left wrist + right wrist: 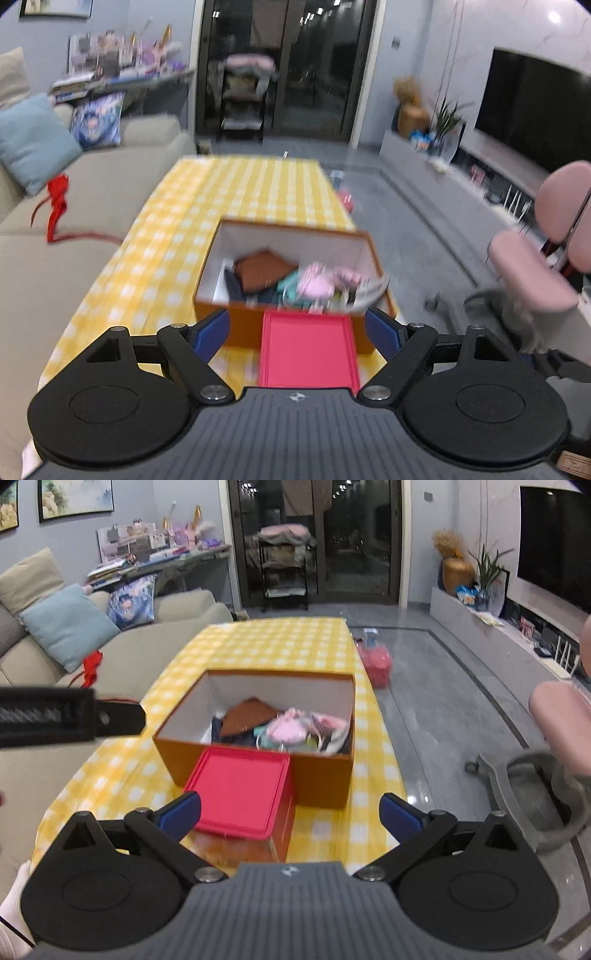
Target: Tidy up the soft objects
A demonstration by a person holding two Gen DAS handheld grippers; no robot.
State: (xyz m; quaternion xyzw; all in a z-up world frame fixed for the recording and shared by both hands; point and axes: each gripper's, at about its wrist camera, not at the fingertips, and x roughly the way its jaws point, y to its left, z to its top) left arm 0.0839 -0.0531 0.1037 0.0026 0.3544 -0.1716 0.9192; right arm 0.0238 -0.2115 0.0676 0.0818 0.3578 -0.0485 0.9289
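Observation:
An orange cardboard box (207,317) (325,779) stands on the yellow checked table (155,251) (280,646). It holds a heap of soft things: a brown cloth (264,271) (247,716), a pink pouch (314,286) (286,729), dark and teal pieces. A red lidded box (308,350) (238,788) sits against its near side. My left gripper (297,334) is open and empty above the red box. My right gripper (290,814) is open and empty just before the red box. The left gripper's body (70,716) juts in at the left of the right wrist view.
A beige sofa (55,266) (147,653) with a blue cushion (68,624) and a red ribbon (57,203) runs along the table's left. A pink chair (535,273) stands at the right on the grey floor. A pink basket (376,662) sits on the floor beyond the table.

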